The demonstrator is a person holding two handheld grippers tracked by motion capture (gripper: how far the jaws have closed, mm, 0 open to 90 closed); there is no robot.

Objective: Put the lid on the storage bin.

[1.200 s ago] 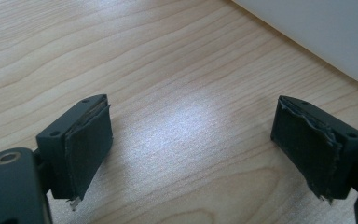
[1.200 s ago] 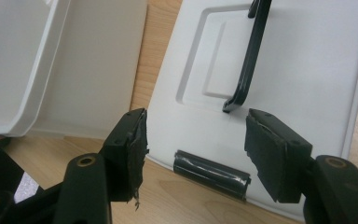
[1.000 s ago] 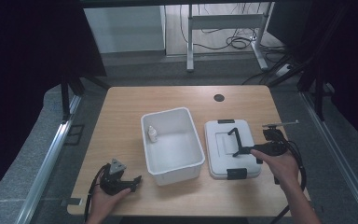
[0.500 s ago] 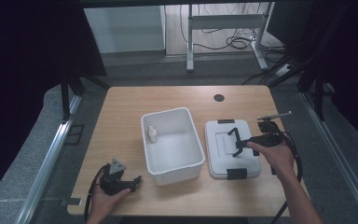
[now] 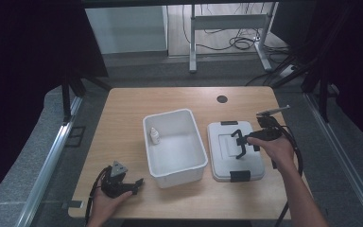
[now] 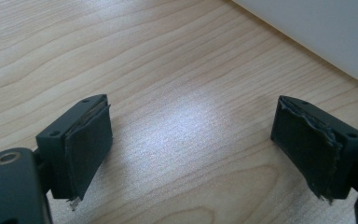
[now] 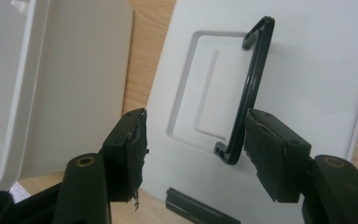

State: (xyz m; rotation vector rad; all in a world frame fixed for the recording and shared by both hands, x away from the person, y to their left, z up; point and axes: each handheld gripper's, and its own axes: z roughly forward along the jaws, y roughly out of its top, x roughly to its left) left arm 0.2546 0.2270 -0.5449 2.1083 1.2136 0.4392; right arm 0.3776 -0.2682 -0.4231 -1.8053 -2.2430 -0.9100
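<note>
Right gripper (image 5: 240,143) over the white lid (image 5: 235,150) near the worktop's (image 5: 123,113) right edge, jaws spread wide around its raised black handle (image 7: 251,88); left gripper (image 5: 133,184) resting by the front-left corner, jaws spread, nothing between.

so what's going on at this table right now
A person holds a two-jaw gripper in each hand at a light wooden table. The right gripper, jaws open, is at the raised black wire handle of a flat white plastic lid. Beside the lid stands an open white plastic bin with a small white bottle inside. The left gripper sits open over bare wood by the bin.
</note>
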